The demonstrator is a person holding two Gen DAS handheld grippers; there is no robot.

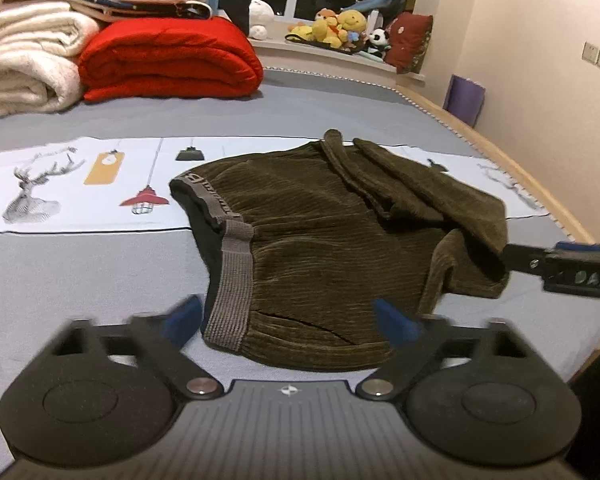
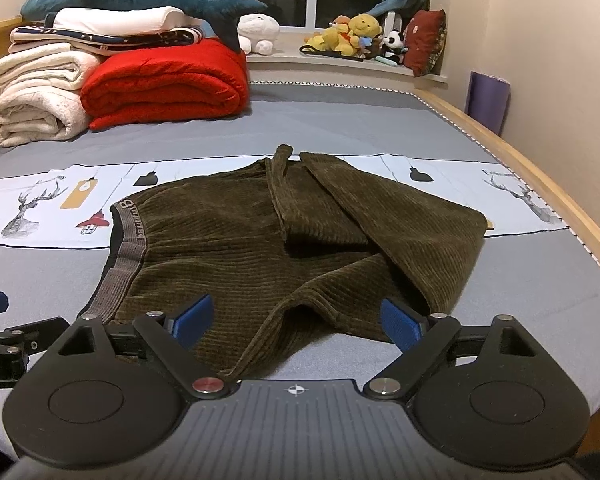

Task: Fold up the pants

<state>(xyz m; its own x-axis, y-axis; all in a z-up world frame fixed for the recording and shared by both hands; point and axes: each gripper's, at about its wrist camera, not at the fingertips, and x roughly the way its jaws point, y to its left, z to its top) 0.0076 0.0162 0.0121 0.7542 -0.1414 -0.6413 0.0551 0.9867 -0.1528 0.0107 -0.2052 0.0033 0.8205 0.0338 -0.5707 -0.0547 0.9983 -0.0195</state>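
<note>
One brown corduroy pants (image 2: 236, 248), folded

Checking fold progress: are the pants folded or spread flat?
Partly folded: the pants have both legs doubled back over the seat, waistband still open at the left.

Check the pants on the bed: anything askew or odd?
Yes. The brown corduroy pants are folded unevenly: the legs lie doubled back at a slant, crossing each other, and the gray waistband is partly flipped, showing black lining. Nothing looks damaged.
</note>
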